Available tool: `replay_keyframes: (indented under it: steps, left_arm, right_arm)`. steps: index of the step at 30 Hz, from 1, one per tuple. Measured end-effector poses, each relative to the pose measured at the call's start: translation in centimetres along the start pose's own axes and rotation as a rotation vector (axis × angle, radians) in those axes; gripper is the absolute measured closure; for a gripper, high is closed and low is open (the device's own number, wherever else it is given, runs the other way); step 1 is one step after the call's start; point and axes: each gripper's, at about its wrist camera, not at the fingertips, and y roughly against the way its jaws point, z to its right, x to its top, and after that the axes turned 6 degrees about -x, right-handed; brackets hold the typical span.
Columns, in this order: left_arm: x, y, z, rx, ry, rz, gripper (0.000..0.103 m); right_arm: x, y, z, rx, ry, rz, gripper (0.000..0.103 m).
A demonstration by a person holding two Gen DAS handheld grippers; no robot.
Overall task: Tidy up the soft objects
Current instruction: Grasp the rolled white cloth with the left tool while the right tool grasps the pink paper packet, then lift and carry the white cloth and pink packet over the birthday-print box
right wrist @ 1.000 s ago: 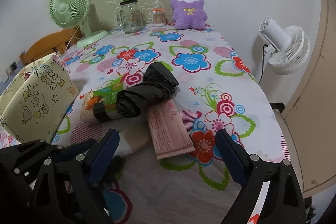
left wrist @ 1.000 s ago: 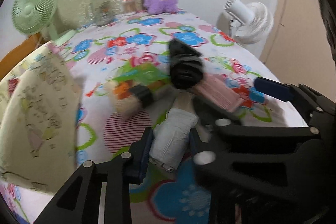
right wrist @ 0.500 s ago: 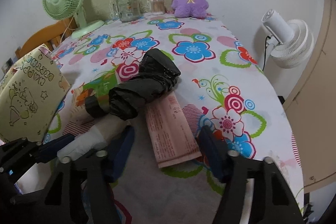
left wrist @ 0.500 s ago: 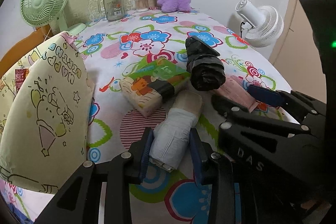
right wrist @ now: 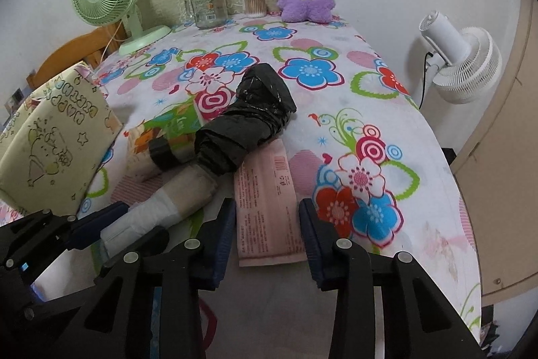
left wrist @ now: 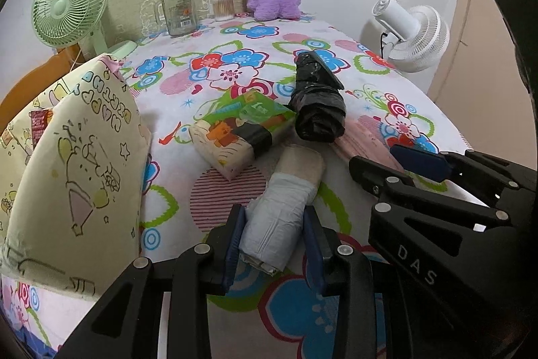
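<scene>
Left gripper [left wrist: 274,244]: jaws pressed on the near end of the pale grey-white rolled plastic bundle [left wrist: 285,207], which lies on the worktop. Right gripper [right wrist: 265,238]: jaws have just been closing, the flat pink plastic packet [right wrist: 269,211] is flanked, and contact cannot be confirmed. The packet is thin and slick; it is likely to buckle or slide out if pinched edge-on. The black crinkled plastic roll [right wrist: 245,127] overlaps both items and may be dragged along. Floral-patterned tablecloth [right wrist: 336,63] is seen, with a yellow printed gift bag [left wrist: 74,170] at left and a white wall behind.
</scene>
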Motion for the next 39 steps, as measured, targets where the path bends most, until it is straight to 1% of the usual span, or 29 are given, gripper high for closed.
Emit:
replay_keyframes:
  steps: [11, 22, 39]
  left_arm:
    - [-1.0, 2.3, 0.5, -0.011, -0.009, 0.045, 0.068]
    - [-1.3, 4.7, 0.9, -0.009, -0.019, 0.097, 0.068]
    - [0.3, 8.7, 0.5, 0.015, -0.023, 0.191, 0.068]
  right_arm:
    - [-1.0, 3.0, -0.4, -0.015, -0.01, 0.032, 0.062]
    - [-1.5, 6.2, -0.9, -0.032, -0.019, 0.083, 0.062]
    - [0.5, 11.1, -2.2, -0.027, -0.012, 0.198, 0.062]
